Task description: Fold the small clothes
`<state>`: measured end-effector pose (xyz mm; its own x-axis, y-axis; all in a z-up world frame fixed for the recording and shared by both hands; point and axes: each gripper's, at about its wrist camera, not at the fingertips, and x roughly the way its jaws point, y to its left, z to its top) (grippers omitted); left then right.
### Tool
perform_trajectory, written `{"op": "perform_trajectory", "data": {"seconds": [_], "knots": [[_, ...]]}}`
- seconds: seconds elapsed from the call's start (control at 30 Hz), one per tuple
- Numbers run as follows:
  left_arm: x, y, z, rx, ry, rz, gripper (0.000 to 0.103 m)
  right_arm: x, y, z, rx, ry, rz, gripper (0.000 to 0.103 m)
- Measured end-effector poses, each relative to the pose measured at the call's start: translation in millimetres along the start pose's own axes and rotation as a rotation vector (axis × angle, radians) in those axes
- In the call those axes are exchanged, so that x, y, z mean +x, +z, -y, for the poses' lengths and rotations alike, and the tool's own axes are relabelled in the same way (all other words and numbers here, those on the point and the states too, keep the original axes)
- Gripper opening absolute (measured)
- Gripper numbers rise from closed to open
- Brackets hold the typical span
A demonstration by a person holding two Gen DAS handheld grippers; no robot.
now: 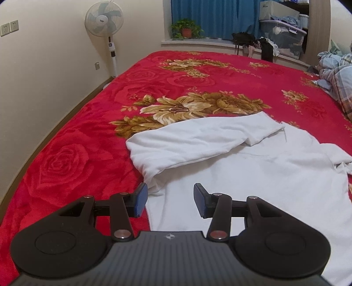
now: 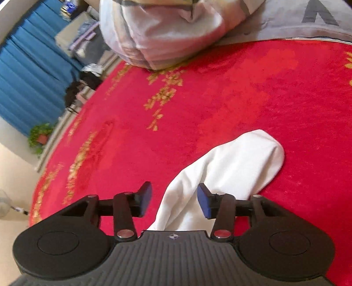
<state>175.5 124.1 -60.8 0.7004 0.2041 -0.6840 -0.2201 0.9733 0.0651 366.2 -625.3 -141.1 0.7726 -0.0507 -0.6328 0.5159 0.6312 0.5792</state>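
Lying flat on the red blanket (image 1: 92, 136), the white garment (image 1: 253, 167) shows in the left wrist view as a soft, matte knit, one sleeve folded across its body toward the blanket's gold flower print, its near edge rumpled. The left gripper (image 1: 169, 200) hangs over the garment's near left edge, jaws roughly half apart, blue ribbed pads (image 1: 140, 201) clear of the cloth, nothing held. Beyond the blanket's far edge stand a pedestal fan (image 1: 105, 24), a potted plant (image 1: 187, 28) on the sill before the blue curtain (image 1: 211, 17), and a storage bin (image 1: 283, 35); a plaid bedding heap (image 1: 336, 72) sits on the blanket's right side. Right wrist view, tilted and motion-blurred: a rounded white lobe of the garment (image 2: 233, 162) lies on the blanket, well short of the pale bedding bundle (image 2: 162, 33) at its far side. The right gripper (image 2: 175, 201) has its jaws about half apart; the cloth runs between them but neither pad presses on it.
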Motion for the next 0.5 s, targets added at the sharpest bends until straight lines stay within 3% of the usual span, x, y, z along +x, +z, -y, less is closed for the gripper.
{"op": "perform_trajectory", "data": {"seconds": [0.1,0.17,0.23,0.27,0.33,0.47,0.5], "knots": [[2.9,-1.0,-5.0,-0.002,0.014,0.0,0.051,22.4,-2.7,-14.1,-0.079,-0.114,-0.036,0.049],[4.2,-0.7,-8.1,-0.01,0.021,-0.001,0.051,31.1,-8.3,-24.0,-0.178,-0.193,-0.02,0.042],[5.4,0.3,-10.4,-0.019,0.022,-0.001,0.051,34.2,-14.8,-38.2,-0.307,-0.304,0.006,0.011],[5.4,0.6,-10.7,-0.021,0.021,0.0,0.051,32.9,-15.1,-41.7,-0.328,-0.313,0.024,0.011],[5.6,1.2,-10.3,-0.02,0.017,0.003,0.051,16.7,-9.4,-42.0,-0.261,-0.236,0.106,0.008],[4.8,1.5,-9.3,-0.012,0.011,0.009,0.051,-52.0,4.4,-38.5,-0.097,0.019,0.457,0.008],[4.6,1.8,-9.7,-0.012,0.009,0.01,0.051,-62.4,5.5,-34.4,-0.071,0.047,0.506,0.008]]}}
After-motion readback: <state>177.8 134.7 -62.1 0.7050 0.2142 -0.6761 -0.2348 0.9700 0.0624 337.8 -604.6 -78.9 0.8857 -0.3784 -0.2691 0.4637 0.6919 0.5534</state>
